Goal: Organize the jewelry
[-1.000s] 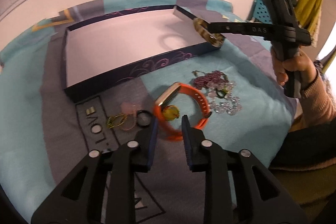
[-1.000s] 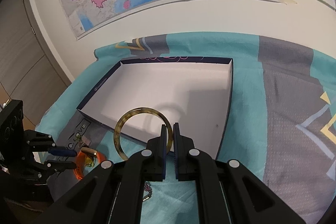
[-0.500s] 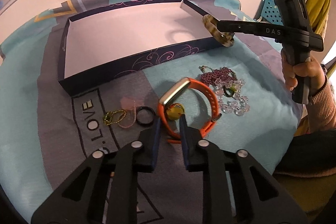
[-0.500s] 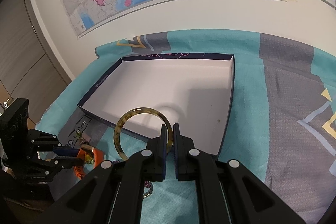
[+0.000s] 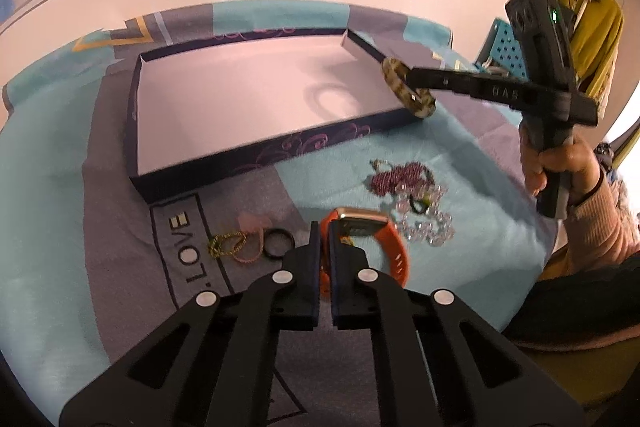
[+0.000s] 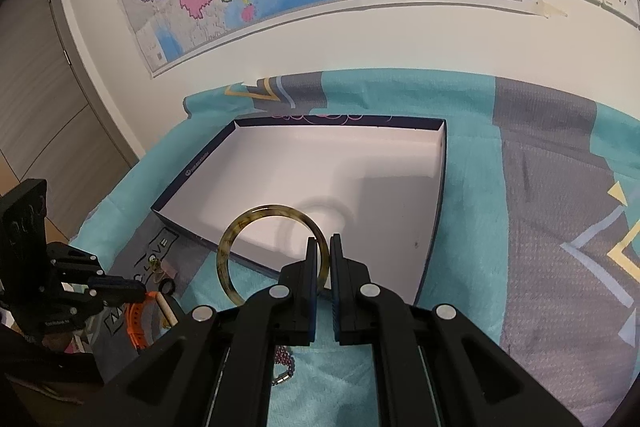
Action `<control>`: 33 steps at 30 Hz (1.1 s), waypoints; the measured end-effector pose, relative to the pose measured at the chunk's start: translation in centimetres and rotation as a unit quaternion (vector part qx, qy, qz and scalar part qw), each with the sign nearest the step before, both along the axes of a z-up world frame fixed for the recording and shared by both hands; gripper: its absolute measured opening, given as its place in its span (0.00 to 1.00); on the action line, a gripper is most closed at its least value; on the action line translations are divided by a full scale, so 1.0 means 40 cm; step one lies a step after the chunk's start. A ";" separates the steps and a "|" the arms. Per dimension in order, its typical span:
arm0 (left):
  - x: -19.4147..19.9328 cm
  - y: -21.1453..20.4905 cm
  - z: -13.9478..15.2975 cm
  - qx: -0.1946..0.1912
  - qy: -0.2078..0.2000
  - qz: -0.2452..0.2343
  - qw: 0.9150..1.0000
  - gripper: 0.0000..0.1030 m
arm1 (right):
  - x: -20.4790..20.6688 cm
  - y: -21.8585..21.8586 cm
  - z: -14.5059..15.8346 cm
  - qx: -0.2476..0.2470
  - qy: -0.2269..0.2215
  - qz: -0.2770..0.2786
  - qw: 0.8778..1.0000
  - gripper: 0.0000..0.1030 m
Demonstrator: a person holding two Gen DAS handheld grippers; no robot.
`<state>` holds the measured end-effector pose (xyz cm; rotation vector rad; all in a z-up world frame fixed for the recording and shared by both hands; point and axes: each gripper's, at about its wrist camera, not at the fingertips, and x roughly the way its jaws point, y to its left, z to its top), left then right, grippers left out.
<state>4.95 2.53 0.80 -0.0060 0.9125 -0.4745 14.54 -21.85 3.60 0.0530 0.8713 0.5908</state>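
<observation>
My left gripper [image 5: 324, 241] pinches the strap of an orange watch band [image 5: 394, 253] on the bedspread, its jaws just finishing their closing. My right gripper [image 6: 324, 253] is shut on a tortoiseshell bangle [image 6: 226, 247], held upright over the near edge of the open dark-blue box [image 6: 320, 167]. The left wrist view shows the bangle [image 5: 400, 87] at the box's [image 5: 240, 99] right corner, with nothing inside the box. The right wrist view shows the left gripper [image 6: 134, 291] and the band [image 6: 136, 323] at the lower left.
Loose on the cloth lie a purple bead string [image 5: 396, 179], a clear crystal bracelet [image 5: 430, 229], a black ring [image 5: 276, 243], a green-gold chain [image 5: 226, 245] and a pink hair tie [image 5: 250, 223]. A person's hand [image 5: 560, 167] holds the right gripper. The wall is close behind the box.
The left jaws came together onto the orange band's strap, and the left view shifted slightly. The right gripper and its bangle stayed put at the box's edge.
</observation>
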 end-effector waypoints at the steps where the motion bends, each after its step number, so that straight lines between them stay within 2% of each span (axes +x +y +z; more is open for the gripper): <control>1: 0.002 0.001 0.006 -0.005 -0.002 -0.002 1.000 0.01 | 0.001 0.001 0.001 0.000 0.000 0.001 1.000 0.04; 5: 0.001 -0.011 0.010 0.005 -0.006 -0.021 1.000 0.01 | 0.002 0.006 0.000 0.001 0.001 0.002 1.000 0.04; 7: -0.001 -0.016 -0.008 0.024 0.002 -0.019 1.000 0.01 | 0.001 0.007 -0.001 0.001 0.002 0.003 1.000 0.04; 10: -0.008 -0.011 -0.032 0.031 0.019 -0.020 0.999 0.10 | -0.001 0.007 -0.004 0.001 0.003 0.004 1.000 0.04; 15: -0.005 -0.011 -0.053 0.041 0.031 -0.020 0.998 0.13 | 0.002 0.007 -0.015 0.000 0.008 0.004 1.000 0.05; 23: 0.022 -0.030 -0.076 0.052 0.040 -0.025 0.998 0.13 | 0.000 0.010 -0.022 -0.004 0.011 0.005 1.000 0.05; 28: 0.022 -0.033 -0.071 0.062 0.034 -0.013 0.997 0.05 | 0.001 0.012 -0.021 -0.004 0.009 0.006 1.000 0.05; 33: 0.016 -0.017 -0.040 0.038 0.026 -0.005 0.999 0.05 | 0.003 0.009 -0.011 -0.004 0.003 0.004 1.000 0.05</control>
